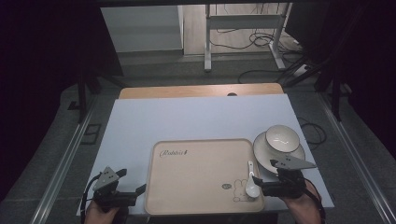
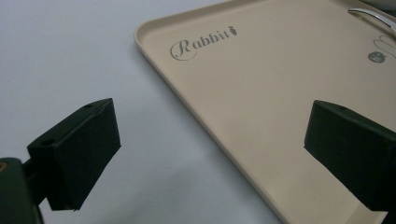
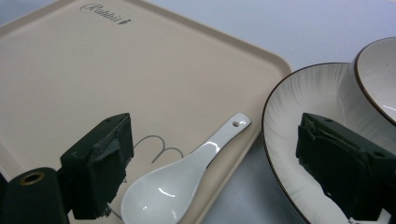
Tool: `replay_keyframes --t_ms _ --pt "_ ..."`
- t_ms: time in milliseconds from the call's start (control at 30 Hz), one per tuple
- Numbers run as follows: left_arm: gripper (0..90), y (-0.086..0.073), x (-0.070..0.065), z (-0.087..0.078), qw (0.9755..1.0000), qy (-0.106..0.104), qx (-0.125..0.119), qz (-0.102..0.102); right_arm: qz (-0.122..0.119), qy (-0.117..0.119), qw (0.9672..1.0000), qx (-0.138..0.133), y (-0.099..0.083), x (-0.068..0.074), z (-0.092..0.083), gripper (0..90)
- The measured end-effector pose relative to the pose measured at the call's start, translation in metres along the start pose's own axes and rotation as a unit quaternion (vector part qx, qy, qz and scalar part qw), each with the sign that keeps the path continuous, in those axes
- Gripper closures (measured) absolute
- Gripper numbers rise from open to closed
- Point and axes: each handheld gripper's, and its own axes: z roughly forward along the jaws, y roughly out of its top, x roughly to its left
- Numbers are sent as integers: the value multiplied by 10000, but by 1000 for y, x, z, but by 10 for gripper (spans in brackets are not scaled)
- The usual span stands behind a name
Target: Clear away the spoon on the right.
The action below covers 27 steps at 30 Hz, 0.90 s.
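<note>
- Beige rabbit tray point(image 1: 196, 179) on white surface point(image 1: 140, 126); white ceramic spoon point(image 1: 252, 182) inside, near right edge.
- Bowl point(image 1: 282, 137) on plate point(image 1: 264, 156), just beside tray.
- Left hand-held gripper point(image 1: 137, 191) wide, empty.
- Right hand-held gripper point(image 1: 261, 184) wide, at spoon.

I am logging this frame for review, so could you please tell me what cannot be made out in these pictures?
- Spoon: in the right gripper view, its bowl is cut off by the bottom edge; in the left gripper view, the top edge cuts it.
- Bowl on the plate: cut off by the right edge of the right gripper view.
- Rabbit drawing on the tray: too small in the high view; the spoon covers part.
</note>
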Motion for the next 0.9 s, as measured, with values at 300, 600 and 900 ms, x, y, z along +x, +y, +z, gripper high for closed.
replay_keyframes --t_ms 300,600,900 --pt "33 0 0 0 10000 -7 -6 -4 71 -81 9999 -53 -9 -1 -7 76" --pt "32 0 0 0 10000 -15 -13 -1 143 -139 9997 -105 -16 -4 -13 57" --pt "33 0 0 0 10000 -17 -12 10 181 -161 9996 -124 -23 -5 -17 31"
